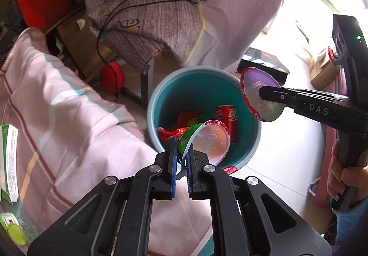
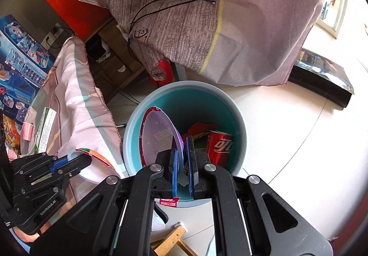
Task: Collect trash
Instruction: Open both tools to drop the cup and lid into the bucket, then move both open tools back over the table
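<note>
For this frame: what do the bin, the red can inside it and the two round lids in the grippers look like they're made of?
Bin: likely moulded plastic, smooth teal inside, dull grey rim.
Red can: probably thin metal, with a glossy printed skin.
Purple lid, held by the right gripper: thin foil or plastic film, shiny, and it flexes.
Green-backed lid, held by the left gripper: looks the same, its edge curling.
</note>
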A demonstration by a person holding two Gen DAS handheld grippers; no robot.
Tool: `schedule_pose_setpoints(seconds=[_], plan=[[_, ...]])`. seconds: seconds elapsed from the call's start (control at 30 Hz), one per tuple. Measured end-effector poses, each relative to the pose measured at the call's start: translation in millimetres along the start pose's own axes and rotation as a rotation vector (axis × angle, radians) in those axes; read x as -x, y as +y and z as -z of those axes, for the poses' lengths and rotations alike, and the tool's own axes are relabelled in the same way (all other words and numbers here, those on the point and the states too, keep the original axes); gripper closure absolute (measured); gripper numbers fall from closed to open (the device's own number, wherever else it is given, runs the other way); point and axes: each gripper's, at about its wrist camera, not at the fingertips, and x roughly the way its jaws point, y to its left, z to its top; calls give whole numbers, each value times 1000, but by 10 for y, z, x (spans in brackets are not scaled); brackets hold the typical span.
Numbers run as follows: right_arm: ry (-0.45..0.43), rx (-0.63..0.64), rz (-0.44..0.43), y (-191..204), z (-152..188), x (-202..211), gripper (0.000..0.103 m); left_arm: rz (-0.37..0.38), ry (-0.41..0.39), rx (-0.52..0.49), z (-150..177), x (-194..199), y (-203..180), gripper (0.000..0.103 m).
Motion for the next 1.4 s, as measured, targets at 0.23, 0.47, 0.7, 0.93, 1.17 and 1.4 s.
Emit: schedule_pose_setpoints(seconds=[0.23, 0.47, 0.7, 0.93, 1.17, 1.4], plan=[[22, -7, 15, -63, -51, -63, 96, 27, 30, 16, -105, -208, -27, 70], [32, 10, 27, 0, -136, -112, 96, 0, -14, 23, -144, -165, 21, 20], [58, 31, 24, 118, -140, -225, 96, -21, -15, 30, -43, -68, 131, 9], [47, 43, 21, 244, -136, -224, 37, -5, -12, 75, 129, 27, 279, 8], [67, 57, 44, 389, -98, -198, 24, -4, -12, 107, 274, 114, 406, 7], [86, 63, 48, 578, 4, -180, 17, -1, -15, 131, 424, 216, 509, 6]])
